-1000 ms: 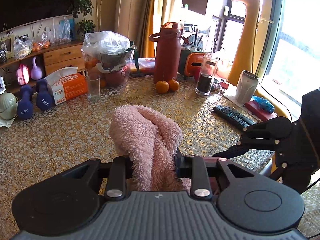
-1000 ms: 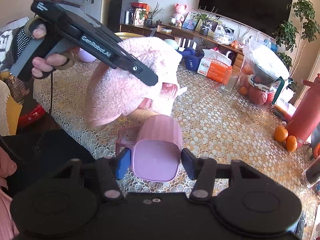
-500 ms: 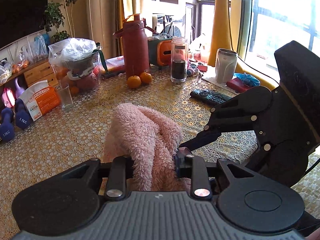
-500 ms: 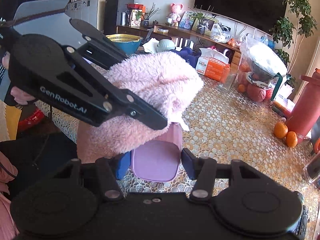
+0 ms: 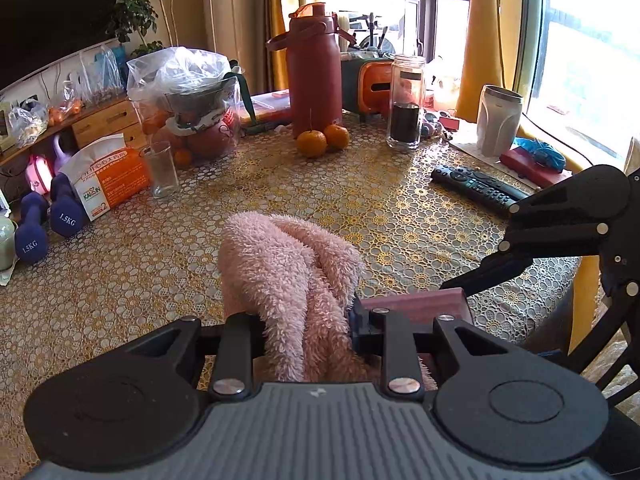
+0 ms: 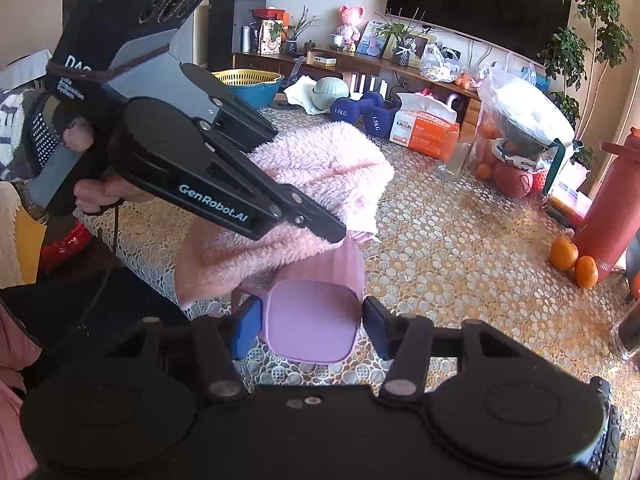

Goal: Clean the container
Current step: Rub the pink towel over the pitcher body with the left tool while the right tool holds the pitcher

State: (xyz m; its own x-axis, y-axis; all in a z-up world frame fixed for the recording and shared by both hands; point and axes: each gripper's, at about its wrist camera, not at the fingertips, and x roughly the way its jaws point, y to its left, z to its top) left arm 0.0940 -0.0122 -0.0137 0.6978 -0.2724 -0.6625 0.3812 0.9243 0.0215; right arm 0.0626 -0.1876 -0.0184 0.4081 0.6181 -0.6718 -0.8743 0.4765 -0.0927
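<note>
Swung back toward the table's far side since half a second ago, the left gripper (image 5: 306, 320), with the dumbbells (image 5: 48, 220) and tissue box (image 5: 108, 180) back in its view and the right gripper (image 5: 560, 240) now smaller and lower at the right edge. Clamped as before on the fluffy pink cloth (image 5: 288, 280), fingers closed on a thick fold. Clamped too, the right gripper (image 6: 312, 326), blue pads pressed on either side of the pink container (image 6: 312, 320), held just above the near table edge. Draped over the container's upper end in the right wrist view, the cloth (image 6: 320, 168), with the left gripper (image 6: 224, 184) now angled down across it, less close to the lens than before. Underneath, a table (image 5: 400, 232) under a gold lace-pattern cover, crowded with a red flask (image 5: 316, 80), two oranges (image 5: 322, 140), a glass jar (image 5: 406, 104), a remote (image 5: 476, 188), a drinking glass (image 5: 162, 168) and bagged fruit (image 5: 188, 96). Behind, a dark television (image 6: 480, 4), a low wooden cabinet, plants, yellow curtains, bright windows. Hidden by cloth, the container's opening and inside; in the left wrist view only a dark pink sliver (image 5: 416, 304) showing beside the finger.
</note>
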